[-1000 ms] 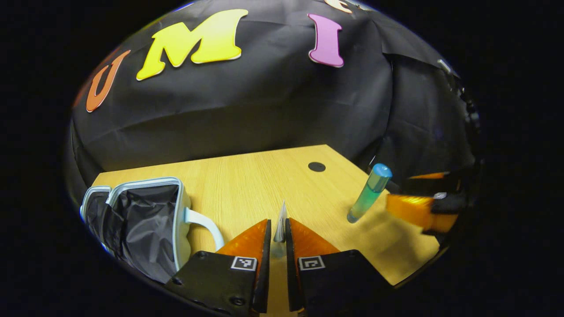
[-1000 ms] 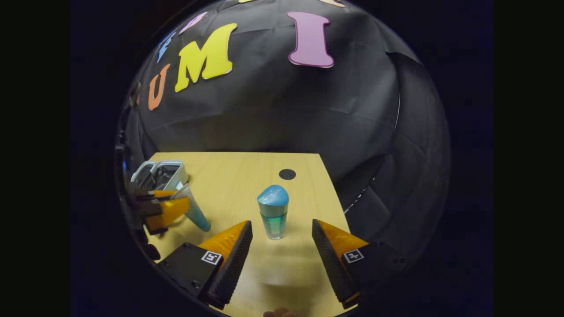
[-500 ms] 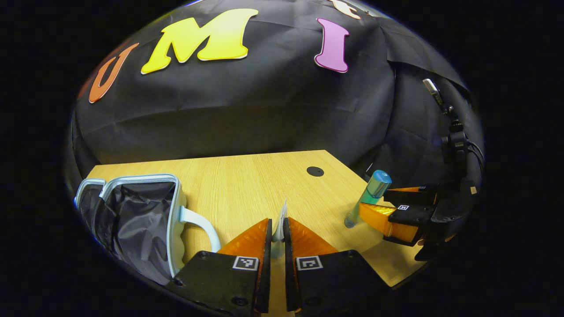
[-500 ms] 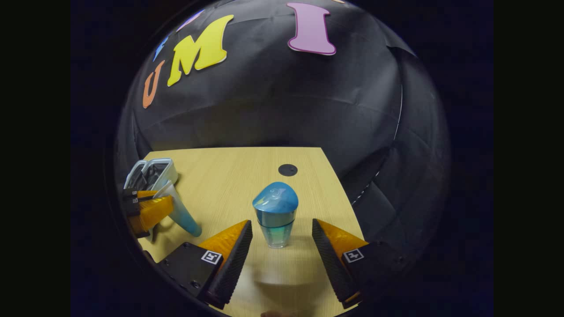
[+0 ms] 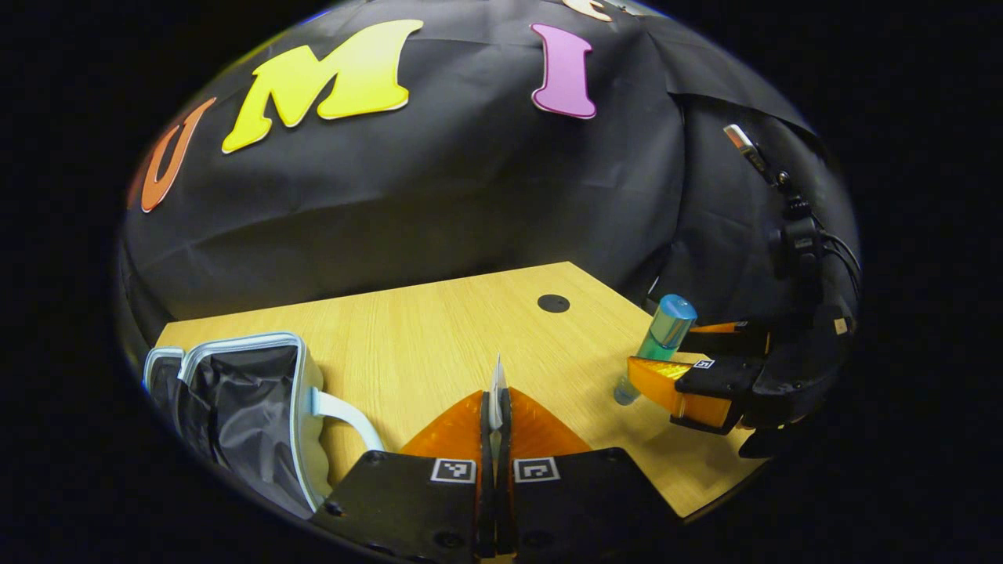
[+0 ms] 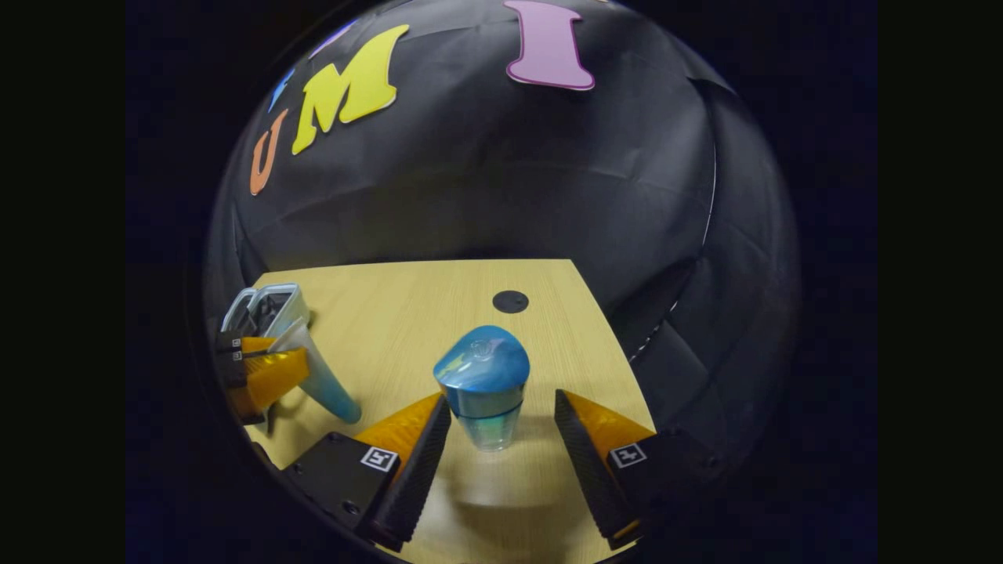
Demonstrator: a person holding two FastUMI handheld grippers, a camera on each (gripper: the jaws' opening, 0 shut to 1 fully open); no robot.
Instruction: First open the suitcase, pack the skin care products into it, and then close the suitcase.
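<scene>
Pale wood makes up the bench point(image 6: 407, 313), which meets the black cloth wall at its far edge.

In the right gripper view, the right gripper point(image 6: 501, 419) points toward that far edge, level and low over the near part of the bench, with its fingers spread wide. A blue-capped bottle point(image 6: 484, 388) stands upright between them, just beside or touching the left finger point(image 6: 423, 439) and apart from the other. Half a second ago the bottle stood centred in the gap and looked smaller, so the gripper has moved closer and to one side.

In the left gripper view, the left gripper point(image 5: 496, 423) hangs over the bench's near edge, fingers pressed together on the flat crimped end of a tube point(image 5: 496, 388). The right gripper view shows this tube point(image 6: 325, 384) slanting down from those fingers, its blue lower end at the bench surface; touching or just above cannot be told. The gap between these fingers has narrowed since a second ago.

Farther along, at the bench's left edge, the suitcase point(image 5: 251, 407) lies open with its dark lining showing and its white handle point(image 5: 345, 411) toward the middle of the bench. Bare wood lies between the suitcase and the bottle, and a small black disc point(image 5: 553, 303) sits near the far right corner.
</scene>
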